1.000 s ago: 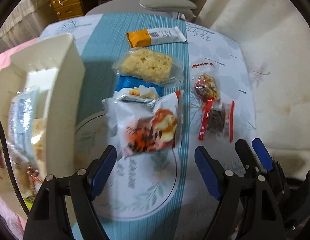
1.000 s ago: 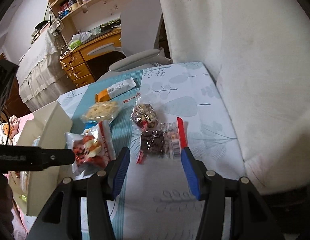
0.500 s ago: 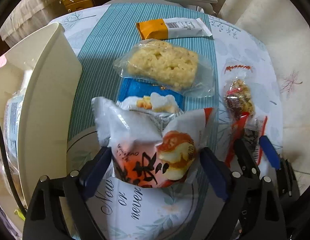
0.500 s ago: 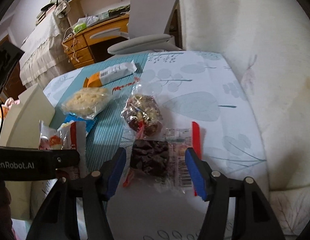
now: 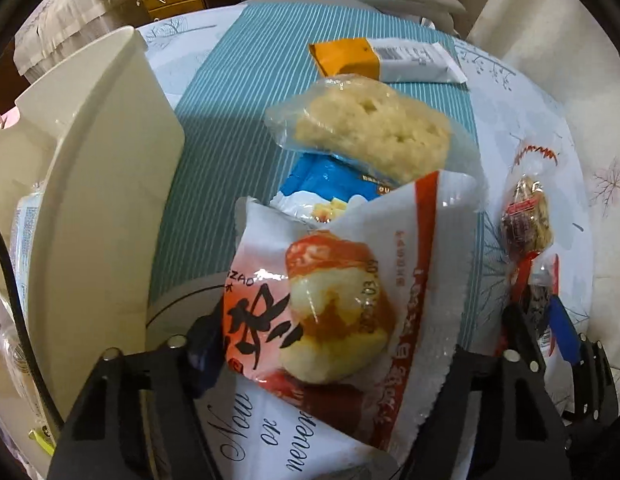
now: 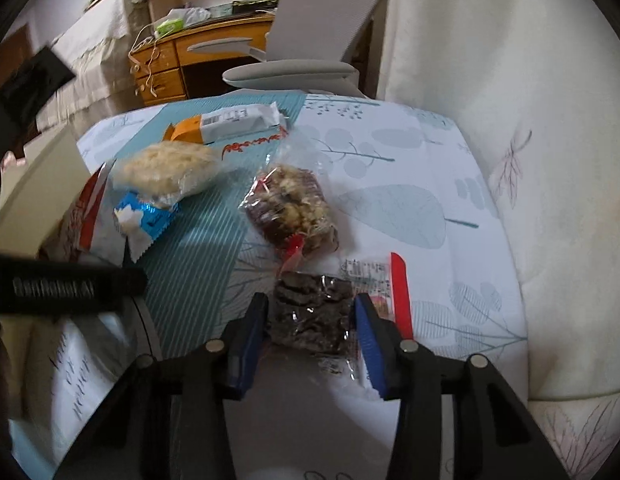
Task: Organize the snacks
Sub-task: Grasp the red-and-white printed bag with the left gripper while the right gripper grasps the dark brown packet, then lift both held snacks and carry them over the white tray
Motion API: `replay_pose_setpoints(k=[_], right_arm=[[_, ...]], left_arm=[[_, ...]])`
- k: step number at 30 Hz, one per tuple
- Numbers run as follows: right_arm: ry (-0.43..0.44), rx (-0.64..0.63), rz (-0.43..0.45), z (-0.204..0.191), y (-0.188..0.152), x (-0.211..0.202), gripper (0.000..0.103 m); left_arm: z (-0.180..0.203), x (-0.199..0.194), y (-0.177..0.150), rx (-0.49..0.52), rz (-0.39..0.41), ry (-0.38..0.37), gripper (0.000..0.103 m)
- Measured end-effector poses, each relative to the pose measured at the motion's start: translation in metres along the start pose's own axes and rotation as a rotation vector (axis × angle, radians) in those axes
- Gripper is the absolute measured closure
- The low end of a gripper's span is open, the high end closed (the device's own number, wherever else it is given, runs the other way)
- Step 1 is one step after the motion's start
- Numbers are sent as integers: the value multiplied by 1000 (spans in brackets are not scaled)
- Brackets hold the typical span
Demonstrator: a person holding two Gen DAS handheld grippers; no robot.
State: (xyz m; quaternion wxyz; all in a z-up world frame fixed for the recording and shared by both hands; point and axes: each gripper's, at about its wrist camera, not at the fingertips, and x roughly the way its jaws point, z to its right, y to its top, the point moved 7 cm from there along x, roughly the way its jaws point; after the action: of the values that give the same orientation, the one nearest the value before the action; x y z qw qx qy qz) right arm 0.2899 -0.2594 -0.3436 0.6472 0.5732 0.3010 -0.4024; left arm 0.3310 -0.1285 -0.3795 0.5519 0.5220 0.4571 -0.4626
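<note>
Only the right wrist view shows the right gripper (image 6: pixel 312 320) clamped on a dark chocolate packet (image 6: pixel 312 314). Left gripper (image 5: pixel 330 344): jaws closing around a white-and-red pastry packet (image 5: pixel 334 300), crinkled, on the table (image 5: pixel 237 80).

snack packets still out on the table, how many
6: orange-and-white bar at the far end, rice cake, blue pack beneath it, red-and-white pastry bag, nut cluster bag, dark brownie pack. More sit in the bin, partly hidden.
</note>
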Motion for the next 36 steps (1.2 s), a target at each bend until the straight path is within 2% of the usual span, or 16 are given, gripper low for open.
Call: replay_pose_setpoints(k=[1,6,10,16,22,30,36], right_arm=[[-4,-8,-5,-1,0,0,60],[14,24,-47,1,0,-1,62],[23,43,-79,2,-1,-2,62],[27,126,-148,10,-12,-12,63],[22,220,-190,27,-25,-39,63],[-42,253,-179,38,-34,-85,63],[-70,262,-177,32,-43,-114,63]], left_arm=[[-1,0,0,1,-7,-2,40],[0,-5,-7,-19,-61,-28,41],[3,-14,-18,17,-89,-37,41],[5,-30,-30,39,-132,-56,41],[8,-60,-47,20,-195,-119,41],[-1,-111,-75,62,-207,-198,41],[-24,-148,-93,96,-179,-256,41]])
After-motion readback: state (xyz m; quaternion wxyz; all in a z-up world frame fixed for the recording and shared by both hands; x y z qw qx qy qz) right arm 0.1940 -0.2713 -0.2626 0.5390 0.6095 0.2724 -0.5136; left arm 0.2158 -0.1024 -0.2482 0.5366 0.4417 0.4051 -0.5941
